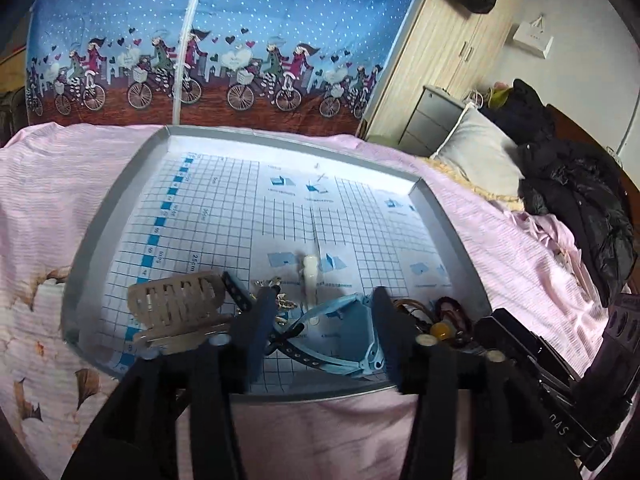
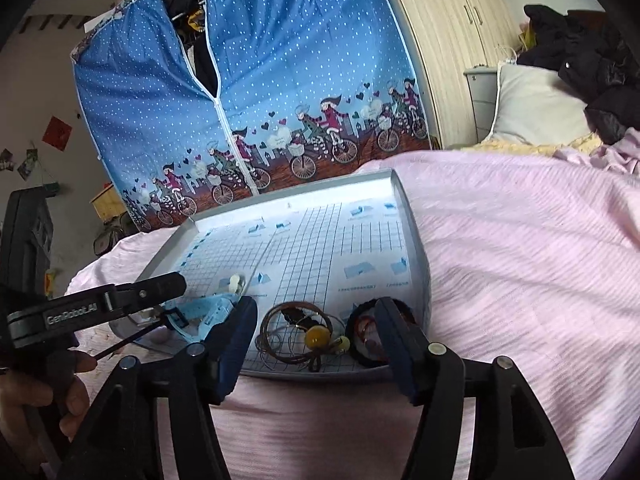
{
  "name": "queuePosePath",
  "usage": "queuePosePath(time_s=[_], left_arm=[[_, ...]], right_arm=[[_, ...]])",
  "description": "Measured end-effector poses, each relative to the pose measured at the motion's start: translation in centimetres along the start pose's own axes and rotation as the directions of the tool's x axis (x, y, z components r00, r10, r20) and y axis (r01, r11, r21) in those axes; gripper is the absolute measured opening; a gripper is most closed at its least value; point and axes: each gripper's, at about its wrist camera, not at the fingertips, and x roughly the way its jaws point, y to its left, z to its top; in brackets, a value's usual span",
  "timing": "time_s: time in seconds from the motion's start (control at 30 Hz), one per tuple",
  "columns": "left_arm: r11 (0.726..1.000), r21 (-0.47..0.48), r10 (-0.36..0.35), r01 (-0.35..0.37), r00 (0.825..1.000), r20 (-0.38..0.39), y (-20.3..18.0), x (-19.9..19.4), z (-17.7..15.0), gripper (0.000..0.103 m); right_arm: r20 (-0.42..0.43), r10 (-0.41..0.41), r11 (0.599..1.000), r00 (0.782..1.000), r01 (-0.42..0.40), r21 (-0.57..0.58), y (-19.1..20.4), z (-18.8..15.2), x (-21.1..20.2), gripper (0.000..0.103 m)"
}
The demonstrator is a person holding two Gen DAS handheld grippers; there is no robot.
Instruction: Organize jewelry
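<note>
Bed (image 1: 80, 184): pink sheet under everything; a pillow (image 1: 476, 148) and a dark coat (image 1: 576, 200) lie at its far right.
Wardrobe (image 1: 240, 40): blue cloth with a cyclist print, behind the bed; only the right wrist view shows its zip parted at the top.
Tray (image 1: 96, 240): grey rim, gridded paper floor, lying on the sheet; all the jewelry sits along its near edge.
Left gripper (image 1: 324, 320): released, jaws wide apart, low over the near edge of the tray, one finger on each side of the watch. The right wrist view shows it from the side, reaching in from the left with a hand (image 2: 44, 392) on its grip.
Right gripper (image 2: 316, 332): released, jaws wide, low over the tray's near right corner, fingers flanking the bangles and touching nothing.
Hair clip (image 1: 180, 300): beige, toothed, at the near left of the tray; seen only in the left wrist view.
Watch (image 1: 348, 332): pale blue strap, between the left fingers; contact cannot be told.
Bangles (image 2: 296, 332): thin brown rings with a yellow bead (image 2: 318, 335); plain in the right wrist view, largely hidden behind a finger in the left.
Dark band (image 2: 366, 336): black and red loop just right of the bangles.
White piece (image 1: 310, 268): small, pale, farther in than the watch.
</note>
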Motion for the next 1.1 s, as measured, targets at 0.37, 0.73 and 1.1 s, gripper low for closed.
queuePosePath(time_s=[0.37,0.73,1.1], left_arm=[[1.0,0.015,0.015,-0.019,0.973,0.229,-1.5,-7.8,0.5,0.102],[0.993,0.051,0.079,-0.105,0.926,0.37,-2.6,-16.6,-1.4,0.102],[0.982,0.075,0.125,-0.172,0.898,0.421,-2.9,-21.9,-5.8,0.102]], right_arm=[[0.129,0.008,0.999,0.992,-0.001,-0.055,1.5,2.4,-4.7,0.102],[0.225,0.035,0.989,0.974,-0.001,-0.149,4.9,2.4,-9.6,0.103],[0.288,0.078,0.975,0.954,-0.013,-0.223,8.9,0.8,-14.7,0.103]])
